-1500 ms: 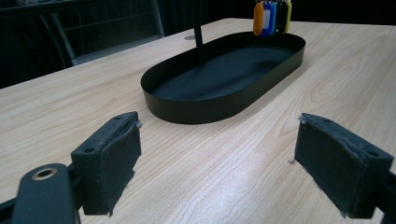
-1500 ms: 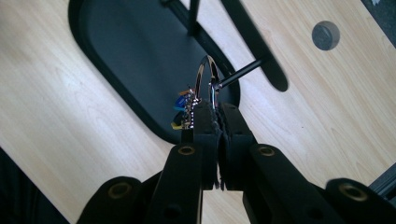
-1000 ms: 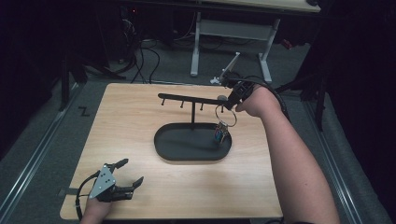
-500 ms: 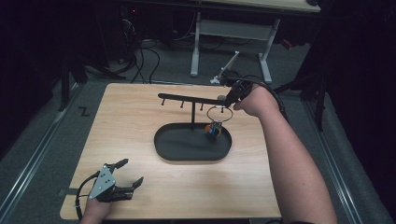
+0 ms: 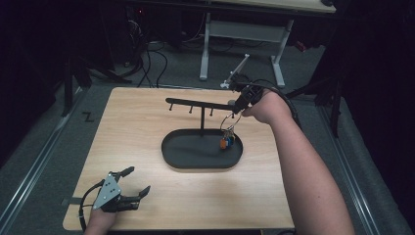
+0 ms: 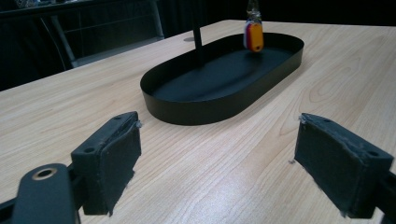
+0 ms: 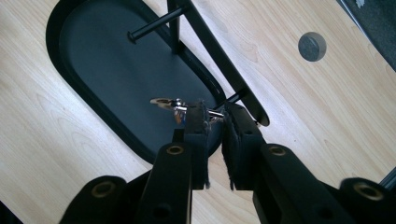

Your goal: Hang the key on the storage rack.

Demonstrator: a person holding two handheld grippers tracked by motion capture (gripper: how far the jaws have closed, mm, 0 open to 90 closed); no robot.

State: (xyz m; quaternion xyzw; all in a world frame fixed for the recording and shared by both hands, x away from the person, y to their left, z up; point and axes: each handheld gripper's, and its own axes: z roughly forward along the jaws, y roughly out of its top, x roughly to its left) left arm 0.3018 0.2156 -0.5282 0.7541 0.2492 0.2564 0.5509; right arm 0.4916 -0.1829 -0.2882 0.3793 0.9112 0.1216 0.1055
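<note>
A black oval tray sits mid-table, and from it rises a black stand with a horizontal bar carrying small pegs. My right gripper is at the bar's right end, shut on the ring of a key bunch. Orange and blue tags dangle from the ring over the tray's right end. In the right gripper view the jaws pinch the metal ring just below the bar. My left gripper rests open near the table's front left corner. In its own view an orange tag hangs above the tray.
The light wooden table has bare surface on the left and along the front. A round grey cable hole lies beyond the bar. A white desk frame and cables stand on the floor behind the table.
The key bunch has swung slightly under the right gripper, which stays at the bar's right end. The left gripper has not moved.
</note>
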